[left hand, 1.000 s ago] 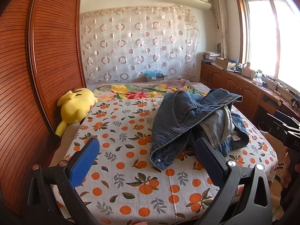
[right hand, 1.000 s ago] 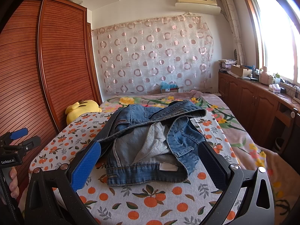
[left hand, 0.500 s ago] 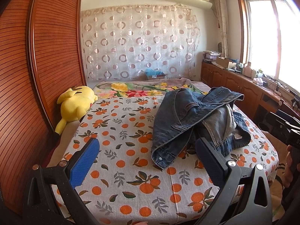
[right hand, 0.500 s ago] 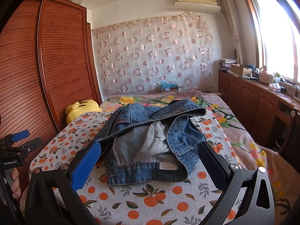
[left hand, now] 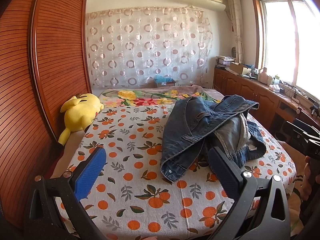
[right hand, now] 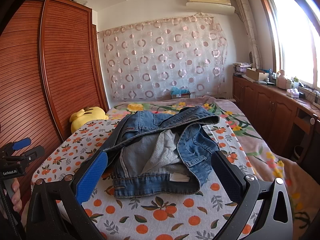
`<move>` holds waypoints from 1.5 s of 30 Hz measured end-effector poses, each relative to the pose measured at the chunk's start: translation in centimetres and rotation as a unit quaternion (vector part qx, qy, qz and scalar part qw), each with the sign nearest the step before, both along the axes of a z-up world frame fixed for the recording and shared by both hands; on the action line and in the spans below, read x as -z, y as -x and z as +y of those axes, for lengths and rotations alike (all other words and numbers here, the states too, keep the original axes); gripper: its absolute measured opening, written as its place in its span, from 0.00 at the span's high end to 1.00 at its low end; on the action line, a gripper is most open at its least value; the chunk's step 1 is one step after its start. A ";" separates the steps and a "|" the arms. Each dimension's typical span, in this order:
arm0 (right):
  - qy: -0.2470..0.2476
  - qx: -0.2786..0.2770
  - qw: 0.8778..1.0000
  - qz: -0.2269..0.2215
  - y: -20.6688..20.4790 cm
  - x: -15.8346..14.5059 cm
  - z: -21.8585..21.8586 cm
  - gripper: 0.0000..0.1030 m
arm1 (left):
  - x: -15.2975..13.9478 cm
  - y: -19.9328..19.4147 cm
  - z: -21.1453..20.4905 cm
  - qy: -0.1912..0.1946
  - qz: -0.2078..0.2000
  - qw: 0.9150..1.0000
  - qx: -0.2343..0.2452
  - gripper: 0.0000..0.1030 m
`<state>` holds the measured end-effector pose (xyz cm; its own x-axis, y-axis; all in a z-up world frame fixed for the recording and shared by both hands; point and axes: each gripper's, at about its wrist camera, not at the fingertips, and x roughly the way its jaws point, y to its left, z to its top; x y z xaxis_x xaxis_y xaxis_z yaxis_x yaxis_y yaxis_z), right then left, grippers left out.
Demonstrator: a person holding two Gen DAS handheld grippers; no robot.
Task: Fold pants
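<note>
From the left wrist view I read the left gripper [left hand: 156, 170] with jaws spread wide and nothing between them, held above the near edge of the bed [left hand: 140, 200]. The pants [left hand: 200, 132], blue denim, lie crumpled in a heap on the orange-print sheet [left hand: 128, 140], at roughly 1 o'clock from this gripper and apart from its fingers.

From the right wrist view I read the right gripper [right hand: 160, 178] with jaws likewise released and empty. The pants [right hand: 160, 152] sit at 12 o'clock, waistband nearest the camera, with the striped inner lining and a white label exposed. The waistband appears to lie between the two fingers in the frame; whether either finger touches the denim I cannot tell at this angle.

A yellow plush toy [left hand: 82, 114] rests at 10 o'clock against the wooden wardrobe [left hand: 50, 60]. A floral blanket [left hand: 152, 97] covers the far end of the bed. The left gripper's body is visible at 9 o'clock in the right wrist view, held by a hand [right hand: 15, 196].
</note>
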<state>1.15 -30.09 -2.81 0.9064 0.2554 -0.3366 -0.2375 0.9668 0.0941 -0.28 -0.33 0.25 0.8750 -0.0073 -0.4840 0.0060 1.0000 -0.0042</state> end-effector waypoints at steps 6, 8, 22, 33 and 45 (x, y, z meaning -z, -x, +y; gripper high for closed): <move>0.000 -0.001 1.000 0.000 0.0 0.0 0.0 0.00 | 0.0 0.0 0.0 0.001 0.001 1.000 0.002 0.00; 0.000 -0.003 1.000 0.002 0.0 0.1 -0.1 0.00 | 0.0 -0.2 0.0 0.001 0.001 1.000 0.002 0.00; 0.020 -0.012 0.999 0.031 -1.5 1.6 -0.8 0.00 | 3.2 -3.1 -0.7 -0.005 0.032 0.999 0.039 0.00; 0.052 -0.005 0.994 0.094 -5.2 3.5 -2.9 0.26 | 5.1 -6.7 -1.7 -0.028 0.055 0.995 0.078 0.00; 0.088 -0.009 0.983 0.159 -6.6 3.7 -3.1 0.69 | 5.4 -9.3 -3.2 -0.040 0.078 0.988 0.126 0.01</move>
<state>7.73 -33.14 -6.47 0.7434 0.1839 -0.6430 -0.2408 0.9706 -0.0009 8.98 -3.56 -5.16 0.7653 -0.1722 -0.6202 0.2607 0.9639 0.0542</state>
